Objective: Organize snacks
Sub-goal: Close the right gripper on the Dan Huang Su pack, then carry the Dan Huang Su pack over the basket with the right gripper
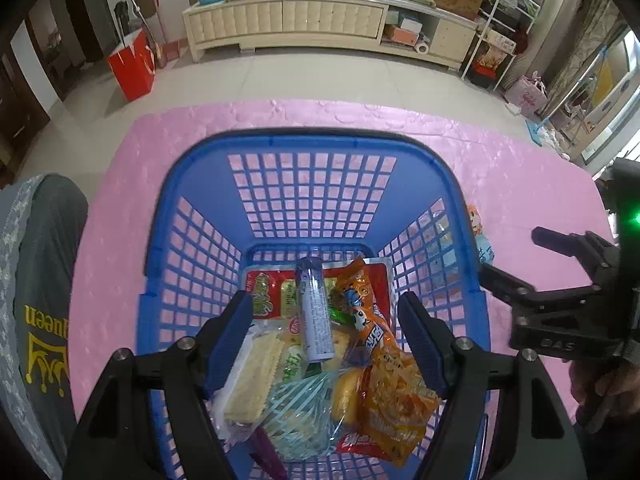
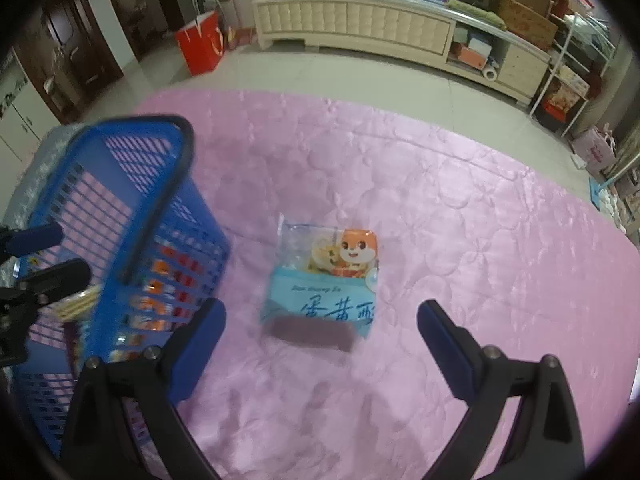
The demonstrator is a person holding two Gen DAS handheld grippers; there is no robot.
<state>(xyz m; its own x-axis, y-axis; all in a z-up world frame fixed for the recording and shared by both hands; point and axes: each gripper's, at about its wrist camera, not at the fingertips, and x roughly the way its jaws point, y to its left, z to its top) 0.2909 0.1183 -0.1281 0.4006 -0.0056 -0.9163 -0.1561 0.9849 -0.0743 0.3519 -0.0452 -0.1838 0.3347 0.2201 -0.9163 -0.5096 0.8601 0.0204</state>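
living room, pink quilted table cover (image 2: 440, 200). blue plastic lattice basket (image 1: 312, 184) already holds snacks. light-blue cartoon-fox snack packet (image 2: 326, 276), chinese script, lies flat right of basket. judged light, crinkly, slippery, contents crushable; pinch an edge seam. right gripper (image 2: 320, 334) wide, empty; left gripper (image 1: 325, 334) wide above basket.

Under my jaws, a pink embossed cloth (image 2: 440, 200) covers the worktop. The blue lattice basket (image 2: 120, 208) stands on it toward my left side. Just beside the basket, a light-blue snack packet (image 2: 324, 268) with an orange cartoon animal lies flat on the cloth.
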